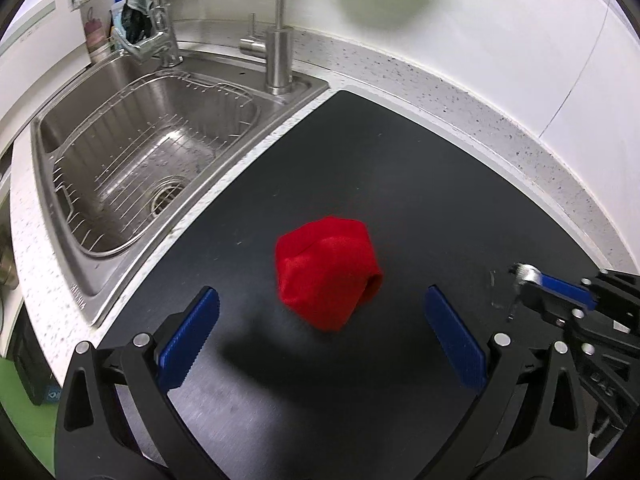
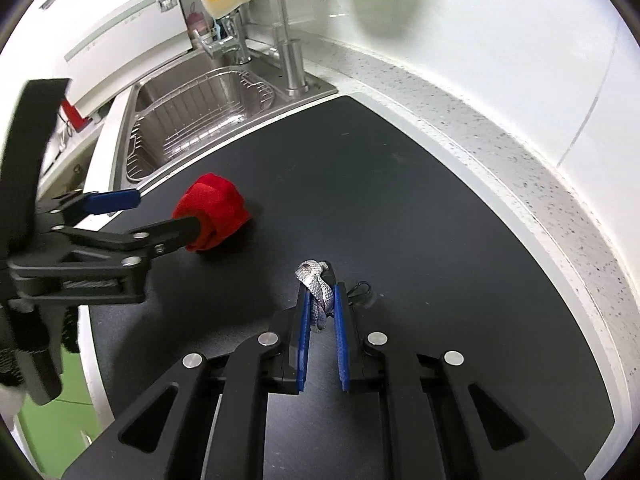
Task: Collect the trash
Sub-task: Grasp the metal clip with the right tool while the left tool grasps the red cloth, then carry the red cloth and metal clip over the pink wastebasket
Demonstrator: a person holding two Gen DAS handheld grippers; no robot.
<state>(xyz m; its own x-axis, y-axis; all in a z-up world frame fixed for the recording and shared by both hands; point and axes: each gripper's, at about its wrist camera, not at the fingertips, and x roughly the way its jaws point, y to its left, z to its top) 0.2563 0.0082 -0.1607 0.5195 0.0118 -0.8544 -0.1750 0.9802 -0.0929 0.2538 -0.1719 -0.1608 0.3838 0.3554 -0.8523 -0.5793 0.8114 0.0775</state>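
Nearest the right wrist camera, the right gripper (image 2: 320, 300) is clenching a grey woven strap (image 2: 318, 286), its blue pads pressing on both sides; a small clip (image 2: 360, 290) is hanging off the strap and lying on the black mat (image 2: 400, 184) just beside the far jaw. In the left wrist view, the left gripper (image 1: 322, 312) is standing released, jaws wide, with the crumpled red cloth (image 1: 326, 270) lying on the mat between and slightly ahead of its pads, none of them touching it.

Judgement: the step in hand is the left grasp on the red cloth. The cloth is soft and lumpy, so the gripper should be descending until the pads are straddling its thickest part, then closing fully; a shallow bite is likely to pinch only a fold. The right gripper should be holding its strap clear while this is done.

Room: the mat is bare from 12 to 3 o'clock of the cloth. The mat's edge and the sink (image 1: 132, 152), holding a wire rack (image 1: 160, 140), are lying at 10 o'clock. Taps (image 1: 280, 40) and the wall are standing at 12 o'clock, well apart. The right gripper is sitting at 3 o'clock, near.
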